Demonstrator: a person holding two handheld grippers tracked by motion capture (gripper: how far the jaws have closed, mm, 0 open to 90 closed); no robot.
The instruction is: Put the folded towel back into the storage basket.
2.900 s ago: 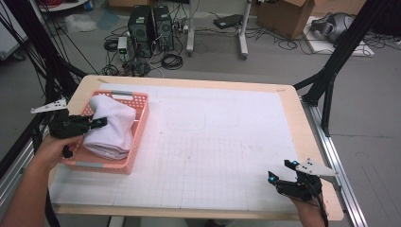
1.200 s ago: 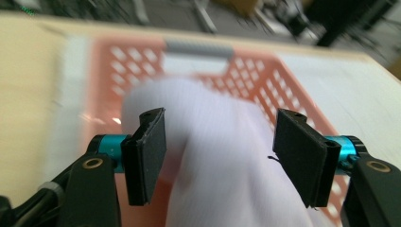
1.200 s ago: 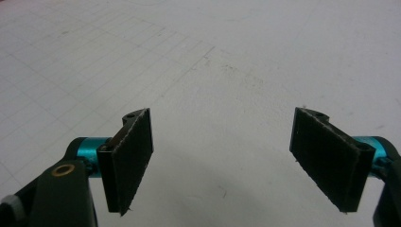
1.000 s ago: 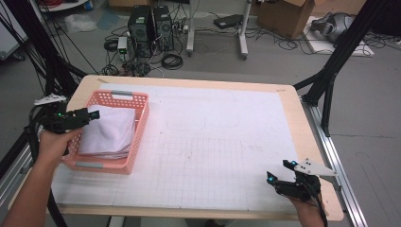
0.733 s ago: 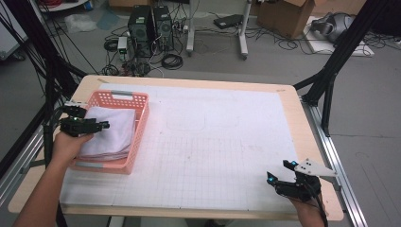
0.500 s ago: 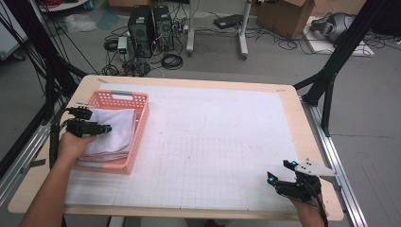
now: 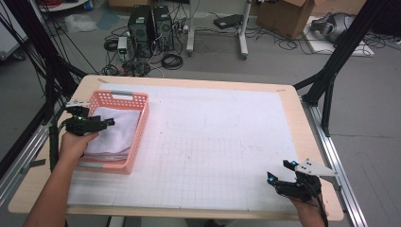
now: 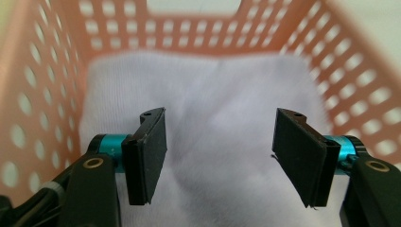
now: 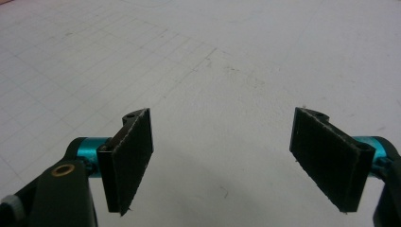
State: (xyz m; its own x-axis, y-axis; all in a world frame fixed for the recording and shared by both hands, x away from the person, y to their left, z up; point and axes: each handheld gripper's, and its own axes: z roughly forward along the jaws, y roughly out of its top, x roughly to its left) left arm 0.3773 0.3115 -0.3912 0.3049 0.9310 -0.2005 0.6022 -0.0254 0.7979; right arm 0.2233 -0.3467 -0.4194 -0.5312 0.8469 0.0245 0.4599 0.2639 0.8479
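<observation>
My left hand-held gripper [image 8: 217, 156] hangs just over the folded white towel [image 8: 213, 109] that lies in the pink basket [image 7: 137, 123], at the left end of the surface [image 7: 227, 142]. Its jaws have just been opening and now stand wide, with cloth under them but nothing pinched between the pads. The risk I see is a shallow bite: if I close on the top fold alone, the towel will likely unfold as I lift, drag on the basket wall, and perhaps tip or slide the light basket along with it. Going too deep could catch a pad in the perforated side beside the cloth. My right hand-held gripper [image 7: 283, 177] rests near the front right corner of the surface, jaws wide and empty, well apart from the basket, so it cannot steady the basket if it shifts.
</observation>
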